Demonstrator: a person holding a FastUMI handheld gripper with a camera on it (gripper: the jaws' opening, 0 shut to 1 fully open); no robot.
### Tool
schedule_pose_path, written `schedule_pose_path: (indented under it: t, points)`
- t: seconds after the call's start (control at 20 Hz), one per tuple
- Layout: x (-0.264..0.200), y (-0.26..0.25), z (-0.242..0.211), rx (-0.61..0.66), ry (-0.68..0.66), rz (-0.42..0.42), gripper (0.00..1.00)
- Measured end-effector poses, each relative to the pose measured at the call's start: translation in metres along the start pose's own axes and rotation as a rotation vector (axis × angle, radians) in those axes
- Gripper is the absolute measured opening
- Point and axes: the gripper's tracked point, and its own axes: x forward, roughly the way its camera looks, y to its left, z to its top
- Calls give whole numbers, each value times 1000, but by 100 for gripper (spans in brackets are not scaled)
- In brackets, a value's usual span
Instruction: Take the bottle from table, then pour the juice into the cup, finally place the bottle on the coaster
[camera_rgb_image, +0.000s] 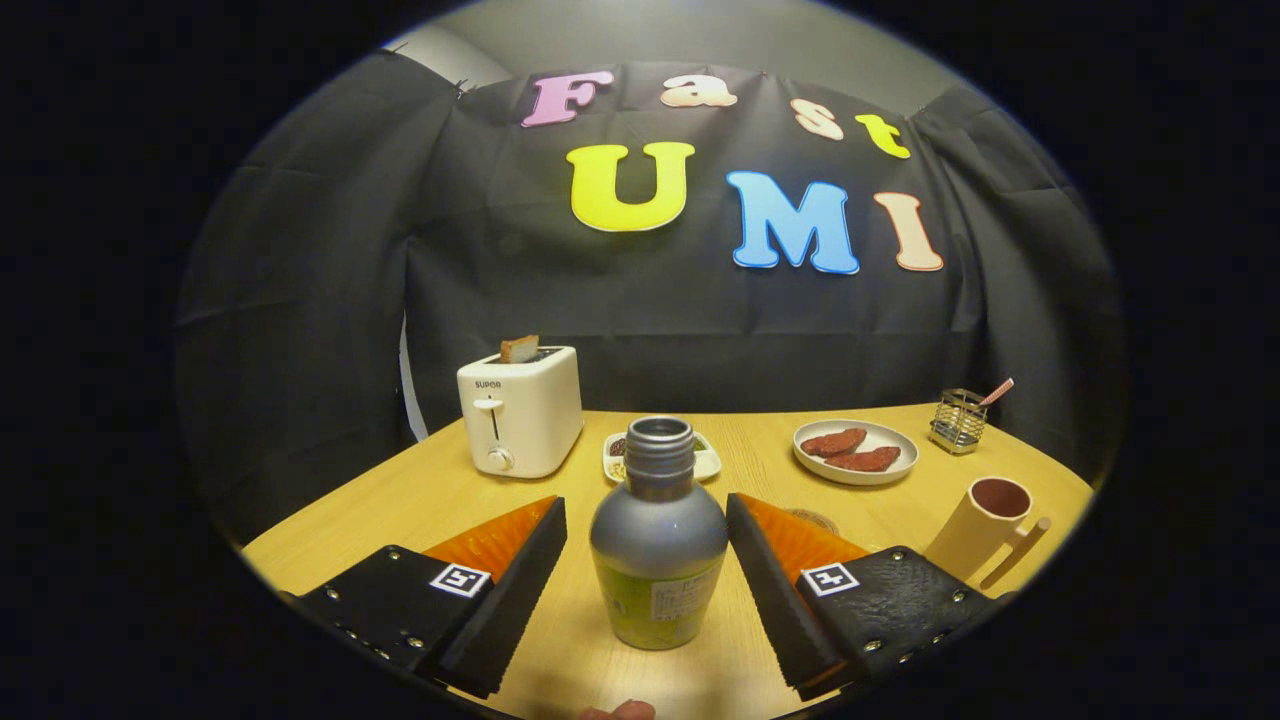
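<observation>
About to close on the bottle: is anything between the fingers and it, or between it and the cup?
Nothing visible blocks either. The hand-held gripper is open, with the bottle standing between its fingers, a gap of bare table on each side. The cup stands beyond the right finger, with bare tabletop on the way there.

The gripper (647, 565) is held level and low, its two fingers (520, 570) spread wide apart with a clear gap on each inner side, pressing on nothing. A fingertip (620, 711) of the person shows below them.
</observation>
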Motion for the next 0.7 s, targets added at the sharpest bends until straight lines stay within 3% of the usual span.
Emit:
schedule_pose_path:
  t: [0.7]
  points:
    - [10, -2, -60, 37, 151, -23, 98]
